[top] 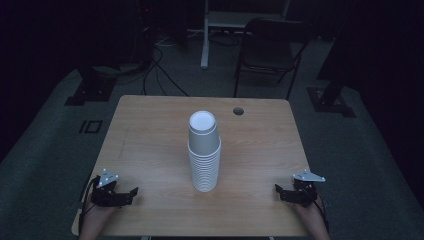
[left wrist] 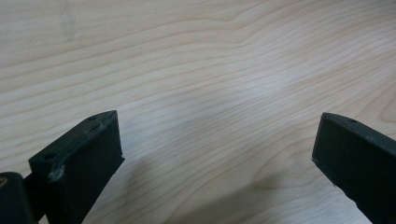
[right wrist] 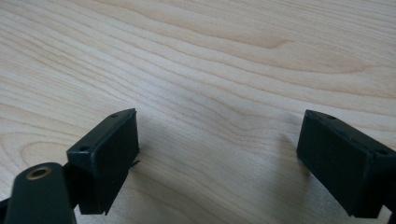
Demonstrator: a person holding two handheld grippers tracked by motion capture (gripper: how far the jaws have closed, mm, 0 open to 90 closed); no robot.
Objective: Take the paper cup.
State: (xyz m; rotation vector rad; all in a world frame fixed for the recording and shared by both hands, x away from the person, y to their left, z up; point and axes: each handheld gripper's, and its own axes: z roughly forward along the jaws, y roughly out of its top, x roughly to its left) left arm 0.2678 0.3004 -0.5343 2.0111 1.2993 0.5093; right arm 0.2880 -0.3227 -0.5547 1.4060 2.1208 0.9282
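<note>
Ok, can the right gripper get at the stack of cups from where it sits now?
Probably yes. The right gripper rests open near the table's right edge, and only bare wooden table lies between it and the stack of white cups at the centre.

White cups, wood-grain table

High view: fixed above the person's side, facing forward and down, far enough to take in the whole table, the floor and a chair at 12 o'clock. Left gripper view: rides the gripper at the table's 7 o'clock corner, very near the wood, looking down between its jaws. Right gripper view: same setup at 5 o'clock, wood close up. All three share the tabletop.
</note>
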